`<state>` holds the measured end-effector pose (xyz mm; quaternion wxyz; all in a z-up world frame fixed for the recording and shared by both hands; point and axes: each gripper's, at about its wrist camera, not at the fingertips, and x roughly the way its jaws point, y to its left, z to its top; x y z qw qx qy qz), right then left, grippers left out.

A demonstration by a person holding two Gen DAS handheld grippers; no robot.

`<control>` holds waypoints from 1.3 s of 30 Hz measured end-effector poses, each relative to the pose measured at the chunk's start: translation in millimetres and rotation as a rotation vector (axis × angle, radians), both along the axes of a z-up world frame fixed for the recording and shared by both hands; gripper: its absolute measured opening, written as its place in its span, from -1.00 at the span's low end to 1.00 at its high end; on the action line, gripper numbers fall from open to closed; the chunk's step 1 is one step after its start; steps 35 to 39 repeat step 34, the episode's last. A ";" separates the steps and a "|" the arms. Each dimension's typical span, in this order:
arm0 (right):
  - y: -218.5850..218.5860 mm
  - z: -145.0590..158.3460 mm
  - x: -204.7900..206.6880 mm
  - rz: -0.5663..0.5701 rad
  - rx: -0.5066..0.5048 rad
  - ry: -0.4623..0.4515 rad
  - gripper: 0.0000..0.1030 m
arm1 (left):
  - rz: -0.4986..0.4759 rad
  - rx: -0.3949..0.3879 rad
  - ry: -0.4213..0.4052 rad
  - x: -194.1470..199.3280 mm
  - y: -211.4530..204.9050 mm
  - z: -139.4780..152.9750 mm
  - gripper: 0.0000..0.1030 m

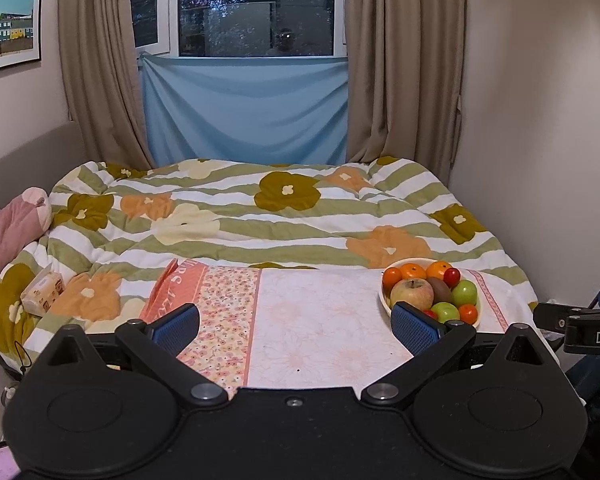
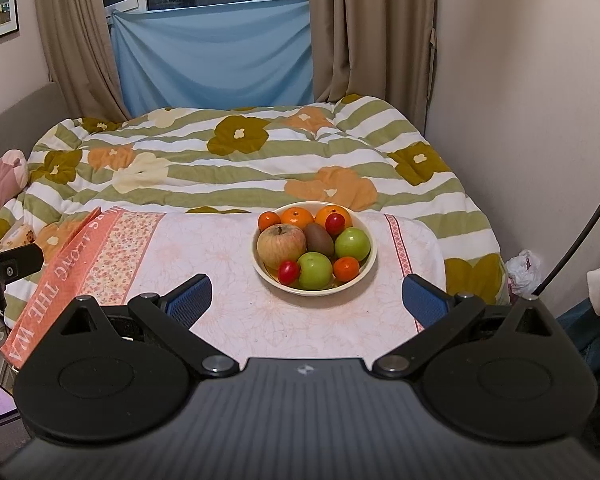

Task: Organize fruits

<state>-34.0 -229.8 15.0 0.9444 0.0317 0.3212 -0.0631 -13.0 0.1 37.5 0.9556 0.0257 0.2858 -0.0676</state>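
both grippers, left gripper and right gripper, hang spread wide and hold nothing above the pink floral cloth on the bed, where a cream bowl of fruit sits just ahead of the right one

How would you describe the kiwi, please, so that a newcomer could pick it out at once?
On the pale floral cloth spread over the bed stands a cream bowl full of fruit. The kiwi lies in its middle, between the big yellowish apple and a green apple. It alone is brown, dull and egg-shaped.
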 end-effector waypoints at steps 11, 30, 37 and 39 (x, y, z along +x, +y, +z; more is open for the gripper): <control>1.1 0.1 1.1 -0.003 0.006 -0.004 1.00 | 0.004 -0.006 -0.004 0.3 2.5 -0.2 1.00; 2.2 1.5 0.1 -0.002 0.009 -0.007 1.00 | 0.007 0.008 -0.006 -3.8 1.5 -1.2 1.00; 4.6 2.9 0.3 -0.001 0.009 -0.007 1.00 | 0.015 0.006 -0.013 -4.4 2.1 -0.9 1.00; 4.6 2.9 0.3 -0.001 0.009 -0.007 1.00 | 0.015 0.006 -0.013 -4.4 2.1 -0.9 1.00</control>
